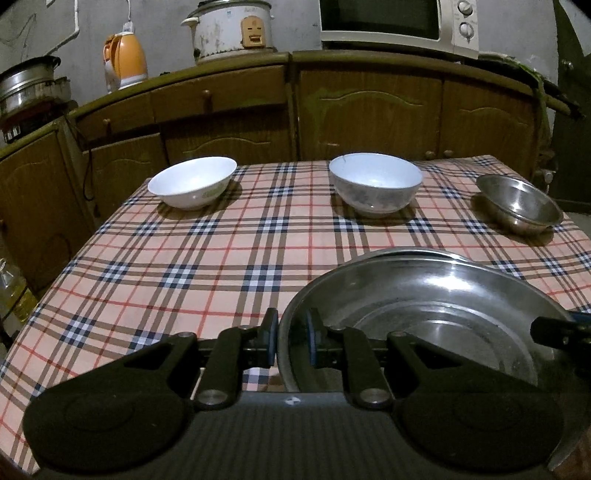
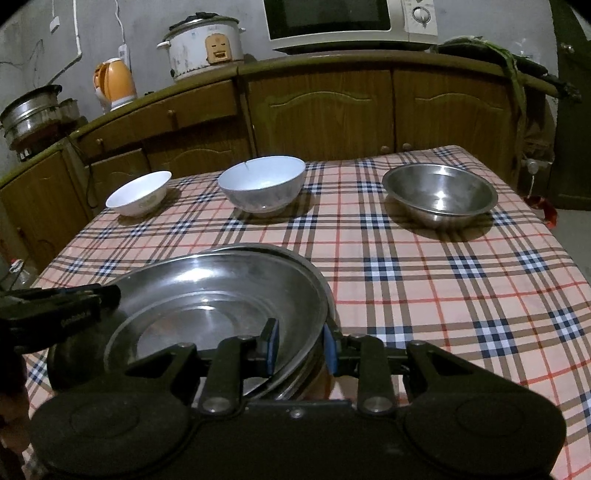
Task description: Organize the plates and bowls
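A stack of shallow steel plates [image 1: 443,295] [image 2: 221,291] is held between both grippers, low over the checked tablecloth [image 1: 166,266] near the table's front edge. My left gripper [image 1: 293,339] is shut on the stack's left rim. My right gripper [image 2: 301,345] is shut on the right rim, its jaws a little wider over the stacked edges. Each gripper shows in the other's view: the right gripper [image 1: 561,332] and the left gripper [image 2: 74,299]. Along the far side stand a white bowl [image 1: 192,181] [image 2: 138,194], a pale grey bowl [image 1: 375,184] [image 2: 260,184] and a steel bowl [image 1: 519,203] [image 2: 439,194].
Brown wooden cabinets [image 1: 369,110] run behind the table. On their counter stand an orange kettle [image 1: 125,61], a white rice cooker [image 1: 231,29], a microwave [image 1: 388,18] and steel pots [image 1: 29,85]. A bottle [image 1: 11,291] stands off the table's left side.
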`<state>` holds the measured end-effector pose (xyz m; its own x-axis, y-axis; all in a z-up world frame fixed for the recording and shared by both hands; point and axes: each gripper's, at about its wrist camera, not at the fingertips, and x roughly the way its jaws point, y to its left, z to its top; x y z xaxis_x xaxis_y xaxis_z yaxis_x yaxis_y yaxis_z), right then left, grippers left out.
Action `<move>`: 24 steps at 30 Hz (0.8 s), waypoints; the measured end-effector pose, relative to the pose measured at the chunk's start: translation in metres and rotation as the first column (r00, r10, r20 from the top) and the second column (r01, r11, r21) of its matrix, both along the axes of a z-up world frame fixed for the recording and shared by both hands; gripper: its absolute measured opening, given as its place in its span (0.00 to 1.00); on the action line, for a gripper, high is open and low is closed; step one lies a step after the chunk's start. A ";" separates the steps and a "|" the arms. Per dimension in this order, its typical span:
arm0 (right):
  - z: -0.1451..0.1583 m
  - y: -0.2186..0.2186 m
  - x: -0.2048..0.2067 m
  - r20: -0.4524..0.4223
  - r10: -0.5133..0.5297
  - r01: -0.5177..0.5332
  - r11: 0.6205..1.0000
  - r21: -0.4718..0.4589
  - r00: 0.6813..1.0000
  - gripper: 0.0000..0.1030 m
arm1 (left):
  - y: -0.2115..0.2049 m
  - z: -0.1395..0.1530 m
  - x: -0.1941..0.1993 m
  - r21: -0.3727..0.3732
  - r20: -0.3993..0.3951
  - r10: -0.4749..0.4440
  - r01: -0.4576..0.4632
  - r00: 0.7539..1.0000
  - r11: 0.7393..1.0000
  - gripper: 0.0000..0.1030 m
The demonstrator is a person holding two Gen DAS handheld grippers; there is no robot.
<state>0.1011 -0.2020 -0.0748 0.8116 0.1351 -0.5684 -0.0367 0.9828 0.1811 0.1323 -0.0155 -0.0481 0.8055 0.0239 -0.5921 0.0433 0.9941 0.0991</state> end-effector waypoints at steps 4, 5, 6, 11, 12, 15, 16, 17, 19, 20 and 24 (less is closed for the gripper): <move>-0.004 0.000 0.006 -0.013 0.001 -0.001 1.000 -0.007 1.000 0.32 | -0.001 -0.005 0.006 0.002 -0.006 0.004 -0.004 1.000 1.000 0.16; -0.005 0.000 0.008 -0.015 0.000 0.000 1.000 -0.008 1.000 0.32 | -0.001 -0.005 0.006 0.001 -0.006 0.005 -0.005 1.000 1.000 0.16; -0.006 0.001 0.008 -0.017 -0.001 0.001 1.000 -0.010 1.000 0.32 | -0.001 -0.006 0.007 0.001 -0.007 0.004 -0.004 1.000 1.000 0.16; -0.011 0.001 0.013 -0.031 -0.004 0.003 1.000 -0.018 1.000 0.32 | -0.001 -0.012 0.010 0.005 -0.017 0.003 -0.003 1.000 1.000 0.16; -0.012 0.001 0.013 -0.033 -0.004 0.004 1.000 -0.019 0.999 0.32 | -0.002 -0.013 0.010 0.006 -0.019 0.003 -0.003 1.000 1.000 0.16; -0.013 0.001 0.015 -0.027 -0.007 0.006 1.000 -0.027 1.000 0.32 | -0.002 -0.017 0.012 0.007 -0.028 0.003 -0.002 1.000 1.000 0.17; -0.013 0.001 0.015 -0.026 -0.006 0.005 0.999 -0.032 1.000 0.32 | -0.003 -0.018 0.012 0.007 -0.029 0.004 -0.003 1.000 1.000 0.17; -0.013 0.001 0.016 -0.025 -0.006 0.005 0.999 -0.035 1.000 0.32 | -0.003 -0.019 0.012 0.006 -0.031 0.005 -0.004 1.000 1.000 0.18; -0.014 0.001 0.018 -0.024 -0.007 0.006 0.999 -0.038 1.000 0.32 | -0.004 -0.020 0.014 0.004 -0.033 0.004 -0.004 0.999 1.000 0.19; -0.014 0.001 0.018 -0.023 -0.008 0.007 0.999 -0.040 1.000 0.32 | -0.004 -0.021 0.014 0.004 -0.033 0.001 -0.001 0.999 1.000 0.19; -0.013 0.001 0.022 -0.021 -0.009 0.008 0.999 -0.049 1.000 0.34 | -0.008 -0.022 0.016 0.007 -0.037 -0.001 0.001 0.999 1.000 0.23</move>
<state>0.1229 -0.2011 -0.0878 0.8001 0.0995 -0.5916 -0.0246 0.9908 0.1333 0.1485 -0.0233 -0.0698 0.7831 0.0276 -0.6213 0.0481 0.9933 0.1047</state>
